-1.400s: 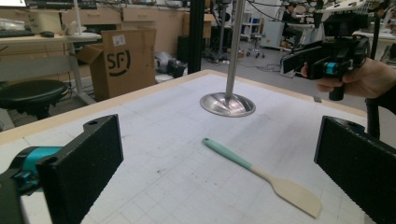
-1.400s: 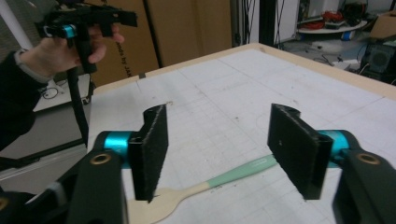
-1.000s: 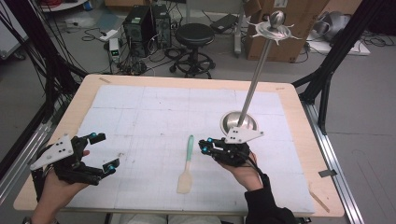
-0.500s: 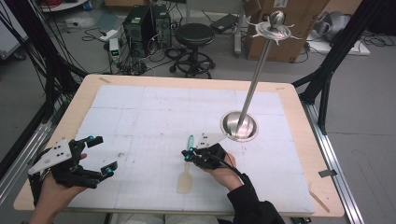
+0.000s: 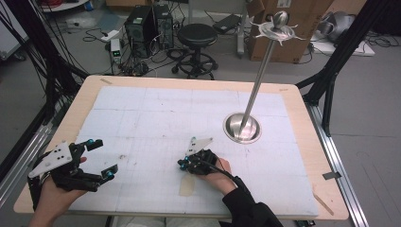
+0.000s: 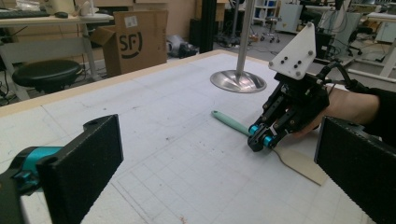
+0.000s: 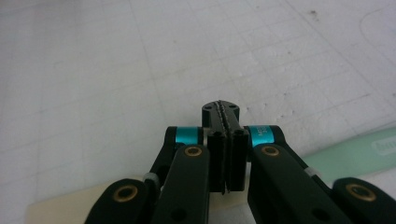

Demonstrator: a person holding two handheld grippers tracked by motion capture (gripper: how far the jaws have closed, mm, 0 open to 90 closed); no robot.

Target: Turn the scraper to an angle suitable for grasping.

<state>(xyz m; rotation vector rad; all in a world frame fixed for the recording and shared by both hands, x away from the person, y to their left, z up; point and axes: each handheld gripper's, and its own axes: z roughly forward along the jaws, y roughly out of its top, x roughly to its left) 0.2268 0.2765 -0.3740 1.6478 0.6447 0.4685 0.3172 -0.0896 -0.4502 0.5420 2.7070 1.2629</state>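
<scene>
Now our right gripper point(image 5: 185, 163) had dropped onto the spatula point(image 6: 233, 125), jaws closed empty; left gripper point(image 5: 101, 158) jaws open.

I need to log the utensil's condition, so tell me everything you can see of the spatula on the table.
The spatula lies flat on the white gridded mat, in front of the round metal stand base. It has a slim mint-green handle and a flat, cream blade, both looking like matte silicone or plastic. The right gripper, jaws shut, sits over the join of handle and blade; whether it touches is unclear.
</scene>
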